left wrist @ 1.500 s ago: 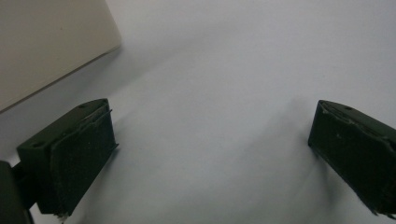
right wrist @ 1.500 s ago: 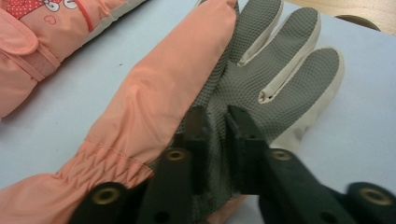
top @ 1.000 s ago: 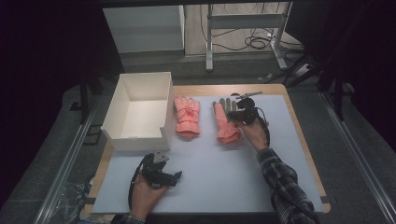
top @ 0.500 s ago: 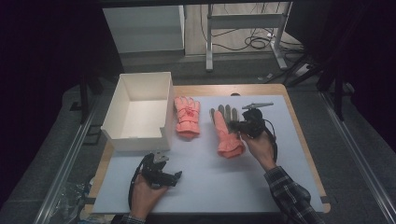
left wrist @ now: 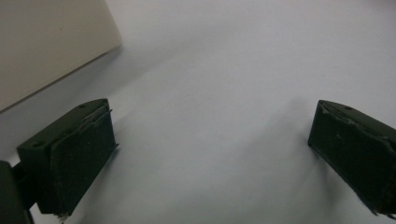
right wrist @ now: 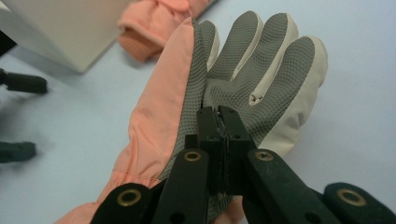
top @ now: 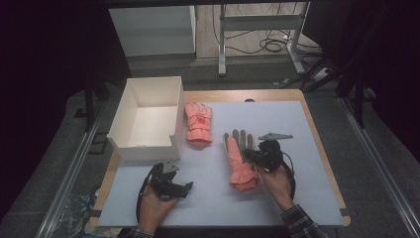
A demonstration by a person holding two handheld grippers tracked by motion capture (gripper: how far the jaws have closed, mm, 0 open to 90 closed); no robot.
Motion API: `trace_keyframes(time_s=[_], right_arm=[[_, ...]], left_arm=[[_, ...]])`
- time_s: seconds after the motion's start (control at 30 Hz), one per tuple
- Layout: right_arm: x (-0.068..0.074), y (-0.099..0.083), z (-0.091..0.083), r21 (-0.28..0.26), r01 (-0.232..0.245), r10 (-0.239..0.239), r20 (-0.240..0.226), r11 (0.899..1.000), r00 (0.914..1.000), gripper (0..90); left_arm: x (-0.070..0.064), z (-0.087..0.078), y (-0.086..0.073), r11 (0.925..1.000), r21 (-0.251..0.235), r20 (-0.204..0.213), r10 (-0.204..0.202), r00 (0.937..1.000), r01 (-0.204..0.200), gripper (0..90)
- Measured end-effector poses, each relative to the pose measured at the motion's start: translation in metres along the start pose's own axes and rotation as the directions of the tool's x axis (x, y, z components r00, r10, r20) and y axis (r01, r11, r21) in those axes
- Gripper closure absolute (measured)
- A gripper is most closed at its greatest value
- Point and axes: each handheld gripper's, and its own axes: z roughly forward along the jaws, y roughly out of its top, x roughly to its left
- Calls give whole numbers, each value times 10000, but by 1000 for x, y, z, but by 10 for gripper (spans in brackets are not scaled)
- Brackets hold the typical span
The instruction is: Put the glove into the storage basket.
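A pink glove [top: 239, 163] lies grey palm up on the white mat, fingers pointing away from me. My right gripper [top: 251, 156] is shut on its grey palm fabric [right wrist: 243, 70], the jaws pinching a fold at mid-palm [right wrist: 218, 114]. A second pink glove [top: 199, 123] lies back up beside the white box [top: 143, 119]; its cuff [right wrist: 154, 21] is at the top of the right gripper view. My left gripper [top: 184, 187] rests low over the bare mat at the front left, open with nothing between its fingers [left wrist: 210, 154].
The open white box has its near corner [left wrist: 46, 42] close to my left gripper. The white mat [top: 297, 129] covers the wooden table. A dark floor, table legs and cables lie beyond the far edge.
My right gripper has pulled the glove toward me, away from the other glove, and its grey palm now faces up. The left gripper has stayed in place.
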Motion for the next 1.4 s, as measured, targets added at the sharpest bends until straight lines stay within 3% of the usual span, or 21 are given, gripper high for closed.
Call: trace_keyframes(time_s=[0.13,0.2,0.27,0.33,0.37,0.47,0.53,0.6,0.77,0.93,1.03,1.2,1.4], right_arm=[[-3,-13,12,96,124,-127,329,9999,9994,869],[-5,-13,11,153,212,-215,242,9997,9995,810],[-3,-9,5,127,773,-779,578,9969,9953,708],[-2,-8,2,93,889,-893,633,9960,9940,688],[-2,-6,-6,70,1201,-1203,804,9927,9895,676],[-4,-7,-13,47,1375,-1374,890,9905,9865,678],[-10,-14,-22,204,1515,-1527,878,9882,9844,737],[-14,-22,-27,388,1601,-1625,704,9863,9842,810],[-20,-41,-33,672,1526,-1539,145,9860,9880,886],[-12,-64,-38,787,1753,-1729,-365,9814,9843,885],[-6,-70,-38,819,1897,-1871,-384,9784,9816,883],[0,-74,-37,774,1939,-1893,-626,9780,9799,882],[10,-75,-32,878,2247,-2171,-886,9705,9721,869]], left_arm=[[0,0,0,10000,-4,1,-3,10000,3,6],[0,0,0,10000,-1,1,-2,10000,2,6],[0,0,0,10000,-2,0,0,10000,0,6],[0,0,0,10000,1,0,1,10000,-1,6],[0,0,0,10000,-2,-1,-1,10000,1,6],[0,0,0,10000,-2,-2,0,10000,0,6],[0,0,0,10000,-4,-4,0,10000,0,6],[0,0,0,10000,-3,-1,-1,10000,1,6],[0,0,0,10000,-3,-3,-1,10000,1,6],[0,0,0,10000,-4,-5,-1,10000,1,6],[0,0,0,10000,-4,-5,-3,10000,3,6],[0,0,0,10000,-3,-4,0,10000,0,6],[0,0,0,10000,-2,-12,33,10000,-33,6]])
